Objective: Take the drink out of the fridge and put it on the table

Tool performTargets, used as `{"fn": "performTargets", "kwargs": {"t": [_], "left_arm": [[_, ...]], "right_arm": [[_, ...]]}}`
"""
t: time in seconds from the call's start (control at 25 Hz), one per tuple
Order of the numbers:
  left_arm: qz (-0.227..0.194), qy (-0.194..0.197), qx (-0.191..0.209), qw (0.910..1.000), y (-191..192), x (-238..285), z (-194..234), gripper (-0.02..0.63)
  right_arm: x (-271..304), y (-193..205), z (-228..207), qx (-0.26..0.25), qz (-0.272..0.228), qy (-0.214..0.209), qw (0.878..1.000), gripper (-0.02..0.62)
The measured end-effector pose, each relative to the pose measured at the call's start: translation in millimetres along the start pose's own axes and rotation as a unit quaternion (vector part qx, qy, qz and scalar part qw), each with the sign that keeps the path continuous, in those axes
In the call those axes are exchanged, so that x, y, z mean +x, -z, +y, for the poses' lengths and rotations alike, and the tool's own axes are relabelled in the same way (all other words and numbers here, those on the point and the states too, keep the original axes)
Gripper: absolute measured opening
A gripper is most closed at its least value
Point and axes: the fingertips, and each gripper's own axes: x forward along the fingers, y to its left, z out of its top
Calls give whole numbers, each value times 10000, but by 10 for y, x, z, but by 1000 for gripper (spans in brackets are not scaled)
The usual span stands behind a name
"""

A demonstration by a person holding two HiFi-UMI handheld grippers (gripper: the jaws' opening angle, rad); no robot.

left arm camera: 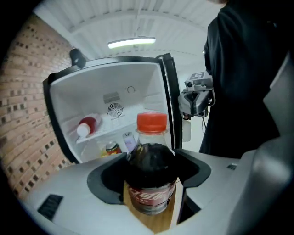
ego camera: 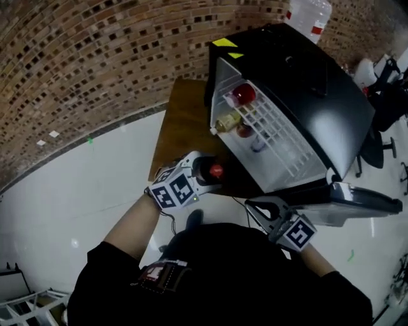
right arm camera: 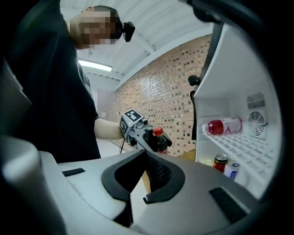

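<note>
While the person point(ego camera: 223, 280) is leaning over the scene, both arms are reaching forward and each hand is carrying a claw. The left claw point(left arm camera: 151, 165) is pinching a cola bottle point(left arm camera: 150, 195): its two dark pads are pressing on either side of the bottle's dark body, just above the red label, and the red cap point(left arm camera: 152, 122) is sticking up beyond them. The bottle is standing upright in the grip, outside the fridge point(ego camera: 306, 83), and wood of the counter point(left arm camera: 158, 220) is showing right beneath it. Whether its base is touching the wood cannot be told. From the head view, this claw is hovering over the near edge of the counter.

The right claw point(right arm camera: 145, 153) is sitting off to the right, well apart from the bottle. Its pads are pressed together at the tips and are gripping nothing, and it is hanging close to the fridge's open door point(ego camera: 357, 200).

Farther on, the fridge is standing with its white inside showing. A red drink bottle point(left arm camera: 87, 126) is lying on its side on the upper shelf, and two cans point(left arm camera: 111, 148) are standing lower down. A clear water bottle point(ego camera: 309, 16) is resting on top of the fridge, and a brick wall point(ego camera: 95, 63) is curving behind everything.
</note>
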Motion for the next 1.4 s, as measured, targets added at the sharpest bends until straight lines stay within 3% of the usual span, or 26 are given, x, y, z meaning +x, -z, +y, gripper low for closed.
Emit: {"fn": "performTargets", "kwargs": {"t": [0.28, 0.52, 0.68, 0.8, 0.92, 1.04, 1.2, 1.28, 1.4], "left_arm": [[-251, -437, -976, 9939, 1387, -278, 200, 311], [-346, -837, -1480, 9848, 2181, -188, 458, 311], [-441, -940, -1258, 9866, 2402, -65, 531, 311], [-624, -1235, -1163, 9835, 2530, 22, 565, 313], [-953, -1442, -1428, 9745, 2550, -10, 623, 313], [-970, -1386, -1724, 9704, 2566, -37, 671, 318], [-872, -1241, -1855, 9709, 2541, -55, 588, 415], [-835, -1443, -1974, 9660, 2511, -169, 561, 428], [-798, -2077, -2213, 9495, 2436, -531, 509, 426]], "right_arm": [[1267, 597, -254, 206, 480, 117, 9986, -3], [1803, 1005, -271, 276, 826, -9, 9962, -4], [1946, 1155, -256, 297, 987, -42, 9947, -3], [1958, 1219, -278, 317, 1025, -52, 9942, -3], [1919, 1225, -278, 357, 1056, -36, 9938, -3], [1868, 1205, -277, 393, 1079, 13, 9934, -3], [1798, 1110, -270, 368, 981, 24, 9945, -3], [1722, 1003, -253, 327, 890, 15, 9955, -3], [1507, 790, -202, 269, 698, -46, 9972, -3]]}}
